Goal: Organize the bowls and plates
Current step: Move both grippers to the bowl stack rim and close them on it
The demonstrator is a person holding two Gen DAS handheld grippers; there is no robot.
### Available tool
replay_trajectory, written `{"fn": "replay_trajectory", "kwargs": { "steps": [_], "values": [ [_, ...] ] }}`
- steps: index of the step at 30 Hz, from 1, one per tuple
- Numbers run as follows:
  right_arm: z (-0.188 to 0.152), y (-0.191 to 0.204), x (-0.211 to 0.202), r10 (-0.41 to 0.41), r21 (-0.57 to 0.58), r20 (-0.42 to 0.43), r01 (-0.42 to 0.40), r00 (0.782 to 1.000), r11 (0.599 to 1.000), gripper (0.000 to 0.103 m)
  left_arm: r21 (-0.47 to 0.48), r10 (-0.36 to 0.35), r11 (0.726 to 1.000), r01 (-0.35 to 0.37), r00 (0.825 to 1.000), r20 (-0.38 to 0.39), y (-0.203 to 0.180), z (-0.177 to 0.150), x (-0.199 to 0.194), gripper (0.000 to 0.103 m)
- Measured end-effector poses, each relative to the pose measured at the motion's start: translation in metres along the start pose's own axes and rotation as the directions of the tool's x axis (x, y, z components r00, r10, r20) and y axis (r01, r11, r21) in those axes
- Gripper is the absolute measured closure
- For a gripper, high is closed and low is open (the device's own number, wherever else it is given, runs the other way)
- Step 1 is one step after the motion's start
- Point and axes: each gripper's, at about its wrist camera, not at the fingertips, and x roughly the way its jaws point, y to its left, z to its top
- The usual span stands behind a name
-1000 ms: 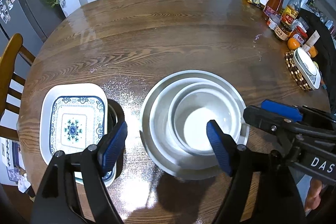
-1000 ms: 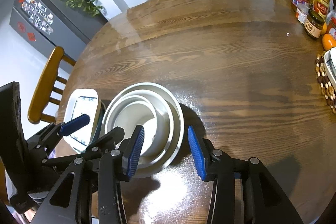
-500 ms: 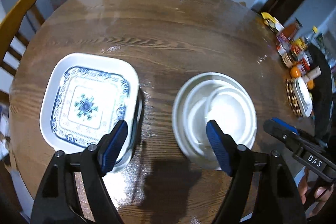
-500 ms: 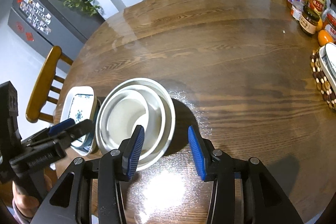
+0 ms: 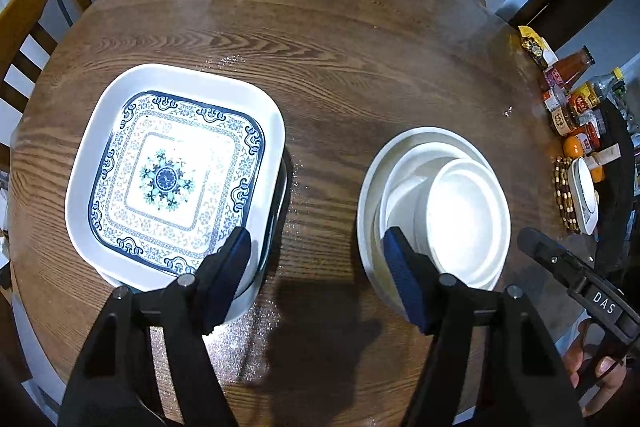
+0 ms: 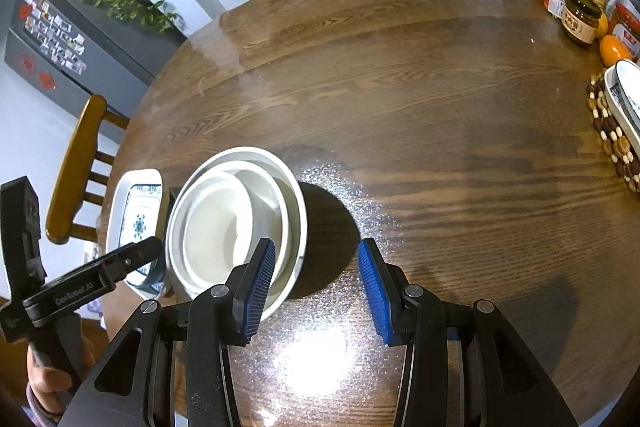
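A square white plate with a blue pattern [image 5: 172,175] tops a stack of plates on the left of the round wooden table [image 5: 340,47]. To its right stand nested white bowls [image 5: 436,211]. My left gripper [image 5: 318,269] hovers over the bare wood between them, its jaws closing with nothing between them. In the right wrist view, my right gripper [image 6: 316,279] stands open just right of the bowls [image 6: 236,223]. Its left pad [image 6: 260,279] overlaps the outer bowl's rim, and only table shows in the gap. The patterned plate [image 6: 138,211] lies beyond the bowls.
Bottles and jars [image 6: 580,15] and an orange [image 6: 612,49] crowd the table's right edge. A white dish [image 6: 624,99] sits there on a beaded trivet [image 6: 612,143]. Wooden chairs [image 6: 76,167] ring the table. A person's hand [image 6: 48,383] holds the left gripper.
My left gripper has swung left and rolled, from over the bowls to between plate and bowls, and its jaws have narrowed. The right gripper has stayed almost still.
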Motion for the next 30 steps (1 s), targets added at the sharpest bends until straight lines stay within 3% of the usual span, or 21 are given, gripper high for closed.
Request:
{"fn": "replay_trajectory", "kwargs": {
  "steps": [7,25,30],
  "values": [
    [0.003,-0.007,0.005,0.023,0.029,-0.016,-0.022,1.000,0.999,0.059,-0.018,0.004,1.000,-0.004,1.000,-0.015,0.001,0.004,0.005,0.049],
    [0.004,-0.004,0.020,-0.011,0.014,-0.072,0.013,0.997,1.000,0.065,0.032,0.049,0.998,-0.048,0.998,-0.050,-0.011,0.008,0.017,0.055],
    [0.006,-0.004,0.021,-0.007,0.017,-0.076,0.009,0.997,1.000,0.065,0.084,0.101,0.992,-0.097,0.994,-0.051,-0.024,0.010,0.021,0.060]
  ]
}}
